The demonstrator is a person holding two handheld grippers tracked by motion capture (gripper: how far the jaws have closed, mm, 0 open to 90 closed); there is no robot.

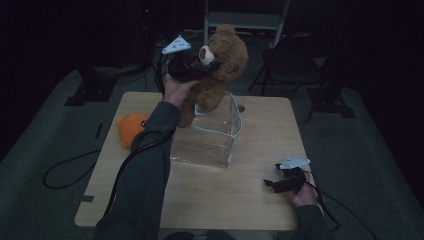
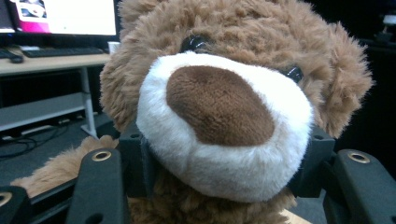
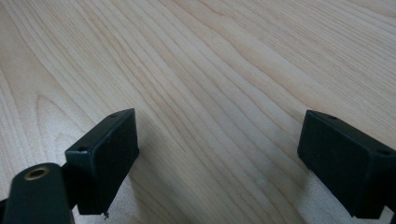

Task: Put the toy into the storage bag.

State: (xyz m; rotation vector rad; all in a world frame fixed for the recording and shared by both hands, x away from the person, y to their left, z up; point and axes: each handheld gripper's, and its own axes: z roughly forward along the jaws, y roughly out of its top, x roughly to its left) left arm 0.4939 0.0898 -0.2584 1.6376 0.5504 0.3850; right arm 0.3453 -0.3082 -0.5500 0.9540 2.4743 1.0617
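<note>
One pale wooden table (image 1: 250,200) stands on grey carpet (image 1: 45,150).

Brown teddy bear (image 1: 220,65), white-muzzled, held upright above the clear box (image 1: 212,137).

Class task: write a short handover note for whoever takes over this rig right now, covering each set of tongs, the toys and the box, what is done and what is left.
Left tongs: shut on the teddy bear, pads either side of its white muzzle, holding it in the air above the far end of the clear box.
Right tongs: open, holding nothing, low over the wooden table near its front right corner.
Orange plush toy: lying on the table left of the box.
Done: bear picked up.
Left: probably lower the bear into the box and release; the orange toy may follow.
</note>
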